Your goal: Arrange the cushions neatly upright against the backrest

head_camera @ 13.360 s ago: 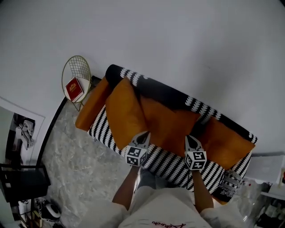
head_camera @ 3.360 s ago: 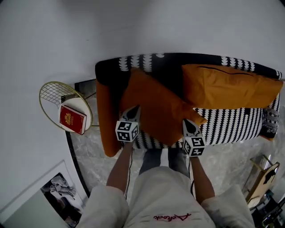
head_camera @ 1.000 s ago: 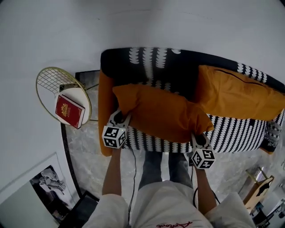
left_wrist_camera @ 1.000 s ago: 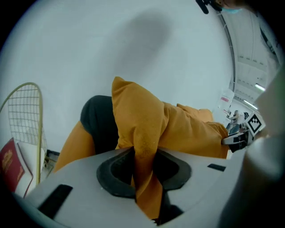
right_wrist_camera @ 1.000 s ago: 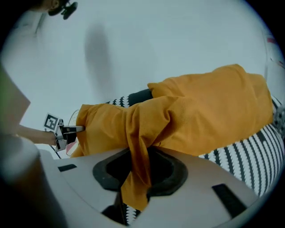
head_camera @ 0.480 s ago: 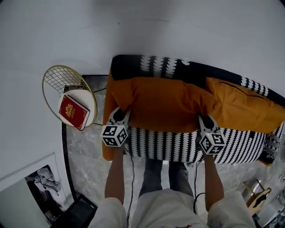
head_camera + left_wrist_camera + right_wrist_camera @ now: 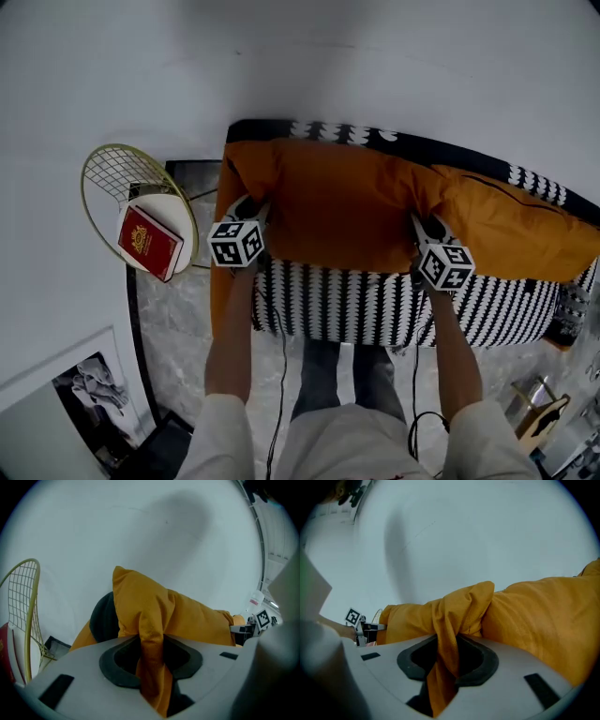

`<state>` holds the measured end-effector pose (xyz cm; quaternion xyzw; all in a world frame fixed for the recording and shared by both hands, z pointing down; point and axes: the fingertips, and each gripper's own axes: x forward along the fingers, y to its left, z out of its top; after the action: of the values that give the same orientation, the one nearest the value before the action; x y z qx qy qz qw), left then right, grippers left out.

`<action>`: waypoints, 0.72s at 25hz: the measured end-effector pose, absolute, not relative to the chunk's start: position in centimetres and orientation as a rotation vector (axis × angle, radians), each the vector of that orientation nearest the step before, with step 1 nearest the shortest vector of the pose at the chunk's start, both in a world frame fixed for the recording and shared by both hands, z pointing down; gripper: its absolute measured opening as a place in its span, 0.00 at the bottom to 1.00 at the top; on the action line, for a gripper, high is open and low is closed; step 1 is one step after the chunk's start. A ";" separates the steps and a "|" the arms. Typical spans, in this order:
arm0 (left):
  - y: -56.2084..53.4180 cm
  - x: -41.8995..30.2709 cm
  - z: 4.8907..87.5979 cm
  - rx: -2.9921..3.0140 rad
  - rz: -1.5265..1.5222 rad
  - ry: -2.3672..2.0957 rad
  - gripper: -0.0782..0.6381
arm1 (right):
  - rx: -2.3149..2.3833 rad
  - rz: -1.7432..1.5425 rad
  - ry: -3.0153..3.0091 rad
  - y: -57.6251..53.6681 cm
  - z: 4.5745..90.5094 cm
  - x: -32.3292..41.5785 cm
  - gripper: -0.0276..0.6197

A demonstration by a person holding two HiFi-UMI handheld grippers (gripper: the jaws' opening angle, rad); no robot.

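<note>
The left gripper [image 7: 246, 208] and right gripper [image 7: 424, 227] each pinched a thin corner fold of the orange cushion [image 7: 347, 211], stretched between them against the backrest [image 7: 375, 134] — fabric so thinly held could slip, letting it slump.

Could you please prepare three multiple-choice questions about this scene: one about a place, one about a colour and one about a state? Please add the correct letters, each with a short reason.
1. Where does the book lie?
A) on the sofa seat
B) on the round side table
C) on the floor

2. What colour is the cushion that is being held?
A) green
B) white
C) orange

3. In what state is the left hand-held gripper?
A) shut on a corner of the cushion
B) open and empty
C) shut on the book

Answers: 1 B, the book rests on the table's white top; 2 C, its fabric is orange in every view; 3 A, orange fabric is pinched between its jaws.
</note>
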<state>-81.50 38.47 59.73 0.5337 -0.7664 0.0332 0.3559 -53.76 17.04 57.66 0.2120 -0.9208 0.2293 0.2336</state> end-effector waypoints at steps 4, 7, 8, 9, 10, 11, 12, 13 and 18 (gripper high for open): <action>37.4 -82.6 62.2 1.322 0.124 -1.912 0.34 | 0.552 0.601 -2.511 17.1 59.0 -54.2 0.27; 37.8 -82.6 62.8 1.283 0.128 -1.910 0.37 | 0.553 0.554 -2.495 17.4 59.2 -54.0 0.31; 38.1 -82.6 62.8 1.275 0.113 -1.918 0.39 | 0.558 0.539 -2.496 17.4 59.1 -53.8 0.34; 38.4 -82.6 62.7 1.271 0.104 -1.930 0.41 | 0.563 0.525 -2.498 17.5 59.0 -53.6 0.37; 38.8 -82.6 62.6 1.269 0.104 -1.944 0.43 | 0.567 0.510 -2.499 17.5 58.8 -53.3 0.40; 39.3 -82.6 62.3 1.267 0.105 -1.958 0.45 | 0.571 0.494 -2.499 17.5 58.5 -53.0 0.44; 39.8 -82.5 62.1 1.262 0.101 -1.970 0.46 | 0.579 0.476 -2.497 17.5 58.2 -52.6 0.48; 40.4 -82.4 61.8 1.255 0.090 -1.983 0.48 | 0.595 0.455 -2.496 17.6 57.7 -52.0 0.50; 44.1 -81.4 59.4 1.232 0.040 -2.095 0.51 | 0.686 0.422 -2.514 18.7 55.5 -48.8 0.63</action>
<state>-81.38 44.13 59.38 0.4750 -0.8080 0.0153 0.3483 -48.81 18.72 55.54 0.2519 -0.9225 0.1547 0.2483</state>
